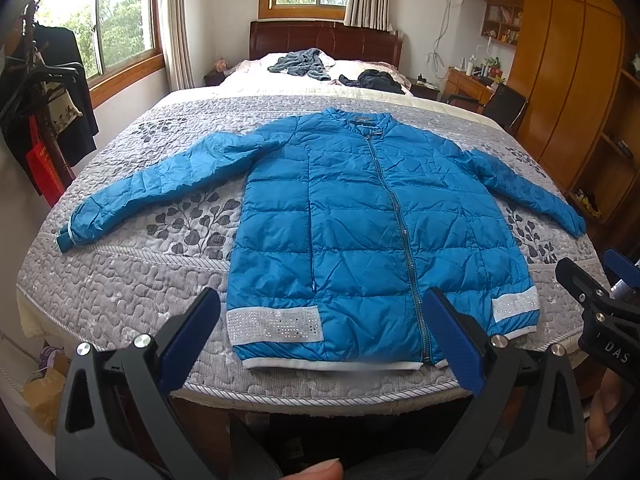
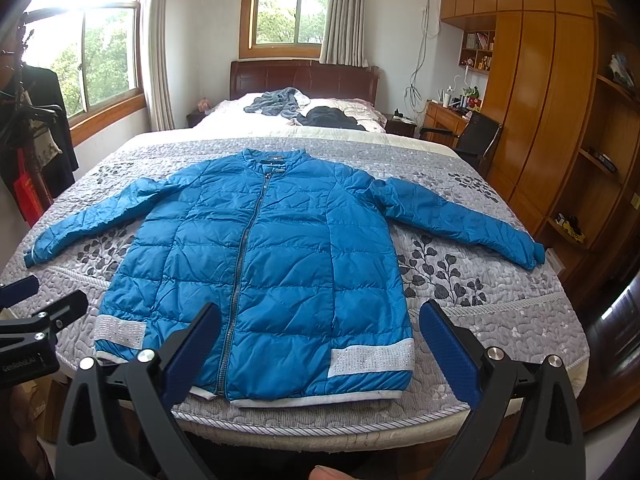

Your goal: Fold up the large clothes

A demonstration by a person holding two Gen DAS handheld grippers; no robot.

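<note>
Nothing folded: jacket (image 1: 360, 220) flat on bed (image 1: 132, 280), sleeves spread. Left gripper (image 1: 320, 340), right gripper (image 2: 320, 344) wide, empty.

Grey garment (image 2: 276, 104), dark clothes (image 2: 332, 117), perhaps trousers, by the headboard (image 2: 304, 78).

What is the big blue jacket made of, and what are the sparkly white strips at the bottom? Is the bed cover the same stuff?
The blue jacket looks like thin, slightly shiny synthetic shell with puffy filling: stitched channels and crinkly creases show it. The white strips seem to be fabric bands dotted with small shiny studs or sequins; too small to tell which. The bed cover is different: matte grey quilted cloth with stitched pebble shapes and printed leaves.
</note>
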